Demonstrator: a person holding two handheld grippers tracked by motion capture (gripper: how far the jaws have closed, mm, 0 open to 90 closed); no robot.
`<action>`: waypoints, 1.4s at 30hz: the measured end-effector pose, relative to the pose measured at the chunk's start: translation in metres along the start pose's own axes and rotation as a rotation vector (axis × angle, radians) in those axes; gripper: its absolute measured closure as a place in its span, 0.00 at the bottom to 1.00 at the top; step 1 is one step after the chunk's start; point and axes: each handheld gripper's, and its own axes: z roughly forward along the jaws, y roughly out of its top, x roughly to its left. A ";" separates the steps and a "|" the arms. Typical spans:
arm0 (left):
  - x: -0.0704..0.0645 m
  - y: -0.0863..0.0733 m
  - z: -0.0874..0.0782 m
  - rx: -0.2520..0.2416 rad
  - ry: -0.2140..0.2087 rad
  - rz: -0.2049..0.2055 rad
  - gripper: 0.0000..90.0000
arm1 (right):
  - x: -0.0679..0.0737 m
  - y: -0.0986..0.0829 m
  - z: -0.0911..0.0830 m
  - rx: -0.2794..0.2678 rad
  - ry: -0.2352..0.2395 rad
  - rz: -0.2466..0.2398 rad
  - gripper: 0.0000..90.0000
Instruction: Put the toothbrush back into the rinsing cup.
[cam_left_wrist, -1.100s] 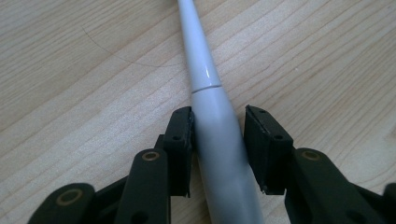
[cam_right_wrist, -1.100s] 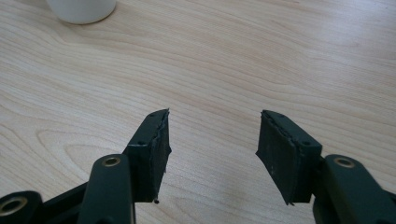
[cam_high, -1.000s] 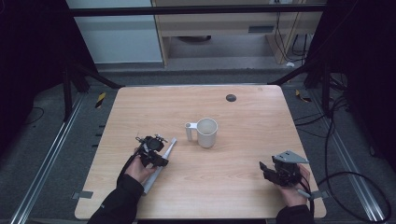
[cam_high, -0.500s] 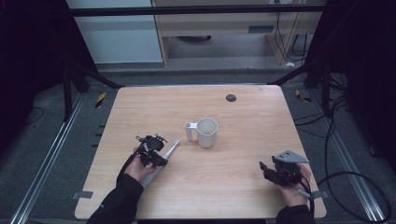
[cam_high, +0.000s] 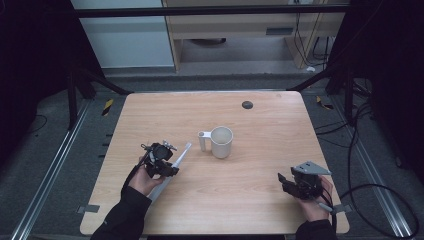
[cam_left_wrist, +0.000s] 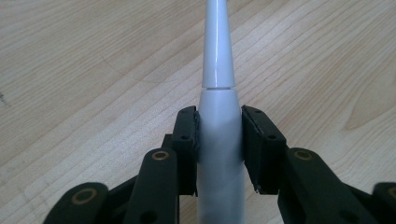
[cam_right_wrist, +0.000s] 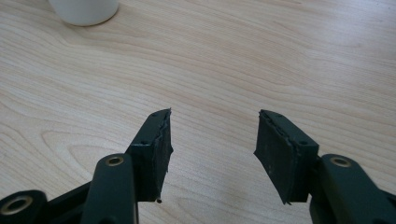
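Our left gripper (cam_left_wrist: 218, 149) clamps its 2 jaws on the white tapered tube (cam_left_wrist: 218, 70); our right gripper (cam_right_wrist: 212, 154) rests released over the desk (cam_right_wrist: 280, 56).

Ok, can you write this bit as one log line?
left tongs: shut on grey tapered stick | right tongs: open, over table | mug: upright, untouched

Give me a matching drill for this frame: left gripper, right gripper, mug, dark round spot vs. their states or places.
1. left gripper
2. right gripper
3. mug
4. dark round spot

A. upright mid-table, handle toward the person's left
B. open over bare wood
C. near the table's far edge
D. shut on the grey-white tapered tool

Pairs: 1-D, 2-B, 3-A, 4-C
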 end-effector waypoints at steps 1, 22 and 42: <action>0.000 0.000 -0.002 -0.006 0.000 0.006 0.74 | 0.000 0.000 0.000 -0.001 0.000 0.000 0.50; -0.008 0.002 -0.041 -0.223 0.026 0.013 0.75 | 0.000 0.000 0.000 0.000 -0.002 0.006 0.50; -0.002 0.006 -0.068 -0.461 0.102 -0.023 0.75 | 0.000 -0.001 -0.001 -0.024 -0.011 0.010 0.50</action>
